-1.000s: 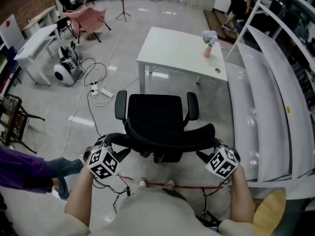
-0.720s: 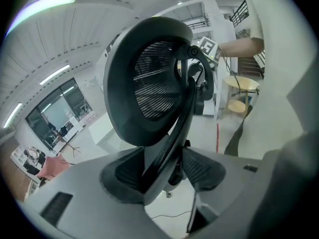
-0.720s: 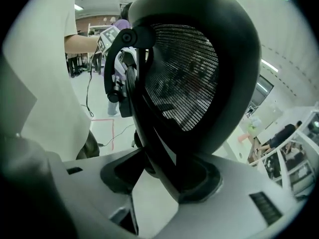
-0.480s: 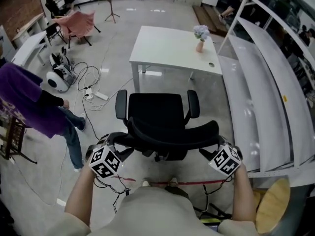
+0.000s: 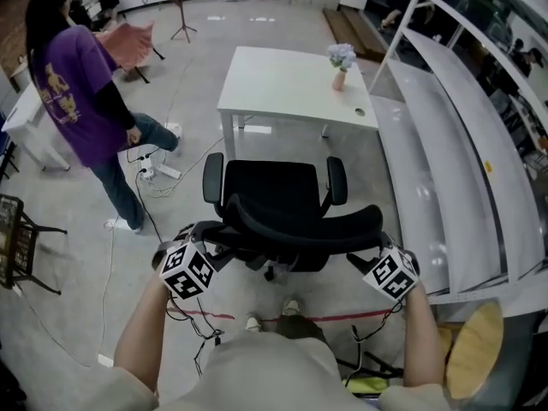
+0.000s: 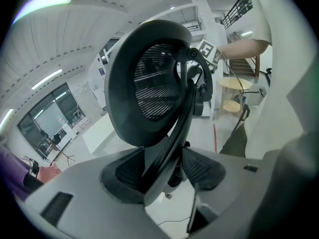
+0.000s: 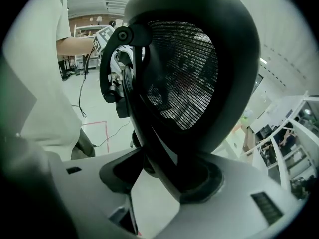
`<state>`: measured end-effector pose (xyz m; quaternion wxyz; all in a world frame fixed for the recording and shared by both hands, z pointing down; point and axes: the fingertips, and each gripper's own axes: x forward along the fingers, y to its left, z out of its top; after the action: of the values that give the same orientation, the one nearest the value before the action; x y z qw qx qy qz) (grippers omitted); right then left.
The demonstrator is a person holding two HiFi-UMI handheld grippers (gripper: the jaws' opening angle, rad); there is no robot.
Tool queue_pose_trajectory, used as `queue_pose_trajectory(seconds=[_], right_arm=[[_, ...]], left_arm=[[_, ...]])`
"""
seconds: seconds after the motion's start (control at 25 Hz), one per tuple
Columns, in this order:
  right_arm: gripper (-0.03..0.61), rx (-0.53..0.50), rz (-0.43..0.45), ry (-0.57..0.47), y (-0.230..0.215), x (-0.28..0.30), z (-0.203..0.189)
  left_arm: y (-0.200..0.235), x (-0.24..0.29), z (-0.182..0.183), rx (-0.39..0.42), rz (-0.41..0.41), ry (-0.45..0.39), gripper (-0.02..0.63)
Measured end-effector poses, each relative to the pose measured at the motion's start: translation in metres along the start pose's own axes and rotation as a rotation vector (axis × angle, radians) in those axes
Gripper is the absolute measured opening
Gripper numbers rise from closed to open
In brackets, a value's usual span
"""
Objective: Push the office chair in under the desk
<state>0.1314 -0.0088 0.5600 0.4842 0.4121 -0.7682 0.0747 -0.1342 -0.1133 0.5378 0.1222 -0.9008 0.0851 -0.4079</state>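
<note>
A black office chair [image 5: 272, 197] stands facing the white desk [image 5: 282, 84], a gap of floor between them. My left gripper [image 5: 208, 235] clasps the left end of the curved mesh backrest [image 5: 300, 228], and my right gripper [image 5: 370, 240] clasps the right end. In the left gripper view the backrest rim [image 6: 172, 133] runs between the jaws of the left gripper [image 6: 164, 179], pressed by both pads. In the right gripper view the backrest rim [image 7: 164, 148] sits between the jaws of the right gripper [image 7: 159, 177]; those jaws have just been opening slightly, with the pads still against the rim.
A person in a purple shirt [image 5: 79, 92] walks at the left near floor cables [image 5: 154, 168]. A flower vase [image 5: 340, 67] stands on the desk. White curved shelving [image 5: 454, 169] lines the right side. A red tape line [image 5: 330, 318] and a round wooden stool [image 5: 471, 362] lie near my feet.
The person in purple has walked from the lower left up to the upper left. My left gripper and the backrest have edged slightly forward. The right gripper has barely moved.
</note>
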Motion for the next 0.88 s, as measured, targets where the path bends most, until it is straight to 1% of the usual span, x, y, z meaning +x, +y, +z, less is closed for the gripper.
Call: queue_pose_trajectory(seconds=[0.24, 0.44, 0.76, 0.88], right_arm=[[0.227, 0.026, -0.027, -0.018, -0.022, 0.004, -0.003], [0.224, 0.021, -0.022, -0.038, -0.047, 0.011, -0.004], [0.215, 0.015, -0.009, -0.032, -0.082, 0.024, 0.001], [0.218, 0.001, -0.022, -0.05, -0.101, 0.03, -0.002]], left_arm=[[0.02, 0.017, 0.013, 0.016, -0.022, -0.011, 0.236], [0.039, 0.034, 0.023, 0.02, -0.031, -0.011, 0.236], [0.078, 0.061, 0.035, 0.026, -0.054, -0.005, 0.241], [0.088, 0.075, 0.042, 0.026, -0.057, 0.001, 0.239]])
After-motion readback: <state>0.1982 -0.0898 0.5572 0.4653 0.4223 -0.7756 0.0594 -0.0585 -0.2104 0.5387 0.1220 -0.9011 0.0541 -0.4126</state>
